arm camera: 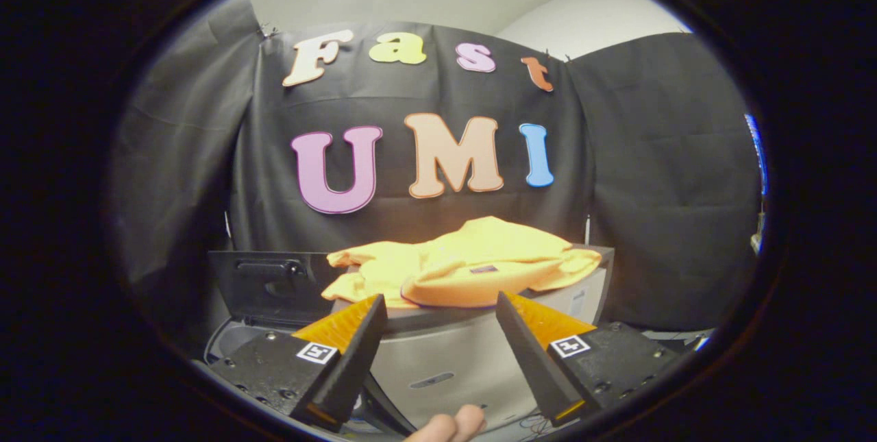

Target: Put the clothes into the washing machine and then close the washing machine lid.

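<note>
The gripper (442, 305) has its fingers wide apart, holding nothing. Just past them, a yellow shirt (466, 267) lies bunched on the grey washing machine (438, 353).

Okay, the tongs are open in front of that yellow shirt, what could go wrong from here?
1. The yellow shirt lies bunched on a grey box, its sleeves hanging over the edges. The open tongs, just short of it, may pinch only one fold, so the rest could drag or drop.
2. The washing machine sits low beside the box with its lid raised; a trailing sleeve might snag on that lid.
</note>
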A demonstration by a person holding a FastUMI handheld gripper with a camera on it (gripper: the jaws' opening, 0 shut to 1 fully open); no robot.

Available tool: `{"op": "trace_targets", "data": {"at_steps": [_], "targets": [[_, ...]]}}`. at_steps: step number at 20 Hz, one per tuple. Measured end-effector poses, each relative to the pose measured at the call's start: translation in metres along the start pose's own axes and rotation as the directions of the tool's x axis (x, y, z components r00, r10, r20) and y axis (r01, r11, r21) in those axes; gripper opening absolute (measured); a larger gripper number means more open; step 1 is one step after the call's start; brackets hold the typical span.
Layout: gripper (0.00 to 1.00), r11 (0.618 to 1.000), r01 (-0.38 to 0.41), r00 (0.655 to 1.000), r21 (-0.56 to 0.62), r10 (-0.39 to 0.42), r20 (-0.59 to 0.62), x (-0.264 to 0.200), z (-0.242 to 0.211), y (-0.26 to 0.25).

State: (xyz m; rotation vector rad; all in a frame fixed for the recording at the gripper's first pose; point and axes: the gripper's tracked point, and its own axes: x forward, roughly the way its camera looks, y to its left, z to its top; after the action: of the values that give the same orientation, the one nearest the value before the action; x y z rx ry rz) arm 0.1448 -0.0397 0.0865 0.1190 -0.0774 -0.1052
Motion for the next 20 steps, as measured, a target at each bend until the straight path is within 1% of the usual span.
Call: {"op": "trace_targets", "data": {"at_steps": [4, 6, 7, 10, 11, 12, 13, 14, 15, 16, 17, 18, 19, 20], "targets": [[0.97, 0.999, -0.040, 0.997, 0.013, 0.039, 0.065, 0.016, 0.065, 0.021], [0.97, 0.999, -0.021, 0.995, 0.030, 0.018, 0.098, 0.035, 0.100, 0.018], [0.97, 0.999, -0.013, 0.996, 0.042, 0.009, 0.093, 0.051, 0.109, 0.016], [0.96, 0.999, 0.024, 1.000, 0.027, -0.025, 0.011, 0.115, 0.111, 0.000], [0.96, 0.999, 0.026, 0.999, 0.035, -0.024, -0.043, 0.142, 0.098, -0.005], [0.96, 0.999, 0.017, 0.992, 0.051, -0.011, -0.126, 0.168, 0.079, -0.005], [0.96, 0.999, 0.017, 0.974, 0.042, -0.007, -0.227, 0.193, 0.055, -0.006], [0.97, 1.000, 0.018, 0.949, 0.016, -0.012, -0.316, 0.216, 0.025, -0.009], [0.97, 1.000, 0.003, 0.918, -0.006, -0.005, -0.396, 0.238, 0.000, -0.011], [0.98, 0.999, -0.012, 0.869, -0.043, -0.011, -0.495, 0.251, -0.027, -0.012], [0.97, 0.997, -0.029, 0.797, -0.073, -0.021, -0.604, 0.254, -0.049, -0.016], [0.97, 0.993, -0.061, 0.772, -0.098, -0.015, -0.635, 0.248, -0.046, -0.018], [0.97, 0.996, -0.052, 0.799, -0.074, -0.003, -0.602, 0.261, -0.042, -0.016], [0.98, 0.998, -0.037, 0.770, -0.054, -0.006, -0.638, 0.251, -0.047, -0.020]]}}
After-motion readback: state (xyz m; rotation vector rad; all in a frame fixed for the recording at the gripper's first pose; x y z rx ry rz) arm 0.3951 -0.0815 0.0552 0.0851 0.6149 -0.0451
